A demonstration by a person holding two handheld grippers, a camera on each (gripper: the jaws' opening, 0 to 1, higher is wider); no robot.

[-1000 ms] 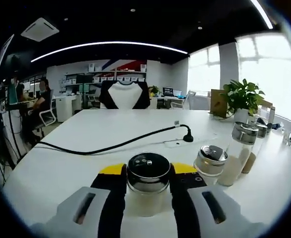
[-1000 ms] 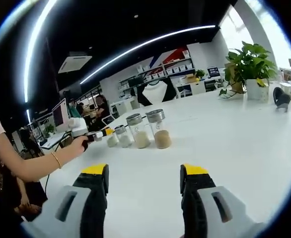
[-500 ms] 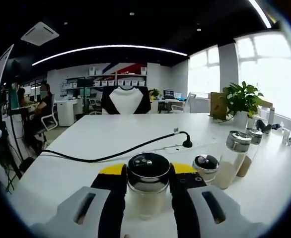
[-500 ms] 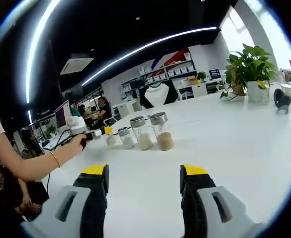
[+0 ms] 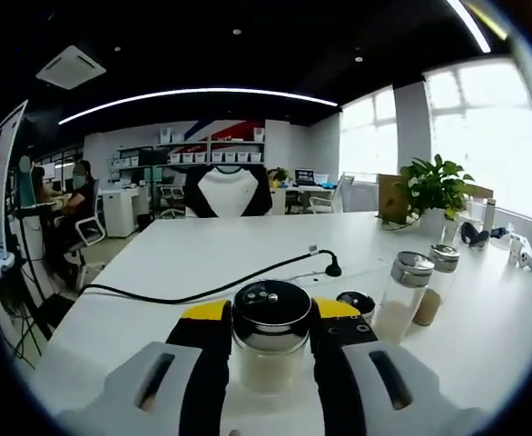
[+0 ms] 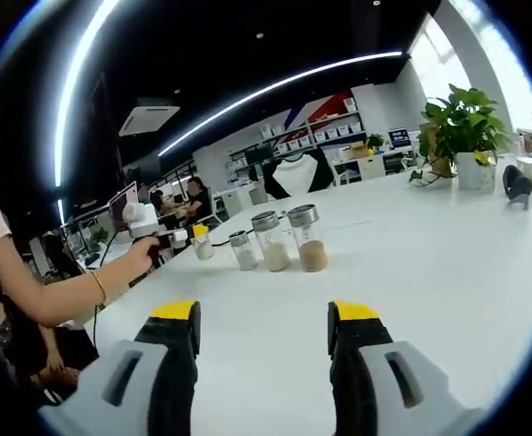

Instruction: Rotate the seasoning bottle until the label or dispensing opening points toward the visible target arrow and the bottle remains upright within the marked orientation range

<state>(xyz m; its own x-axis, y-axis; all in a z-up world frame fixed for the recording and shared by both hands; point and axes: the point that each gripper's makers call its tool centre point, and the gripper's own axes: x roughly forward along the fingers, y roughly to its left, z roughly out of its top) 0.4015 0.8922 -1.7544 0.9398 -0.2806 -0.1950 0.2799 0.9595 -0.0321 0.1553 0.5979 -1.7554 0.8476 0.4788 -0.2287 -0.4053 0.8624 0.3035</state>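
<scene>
Right, bottles: four seasoning bottles in all — one held, three standing on the white table.
Held bottle: the seasoning bottle, dark shiny cap, pale powder inside, sits upright between the left gripper jaws, which are closed against its sides.
Standing row: in the left gripper view, a short dark-capped bottle just beside the right jaw, then a tall pale-powder bottle, then a brown-powder bottle behind it.
Right gripper: right gripper jaws spread wide, nothing between them — bare table ahead.
From the right: the same row reads short bottle, pale bottle, brown bottle, close together; the left gripper with its bottle is off to their left, in the person's hand.
Around: one black cable snakes across the table beyond the held bottle; one potted plant near the windows.
</scene>
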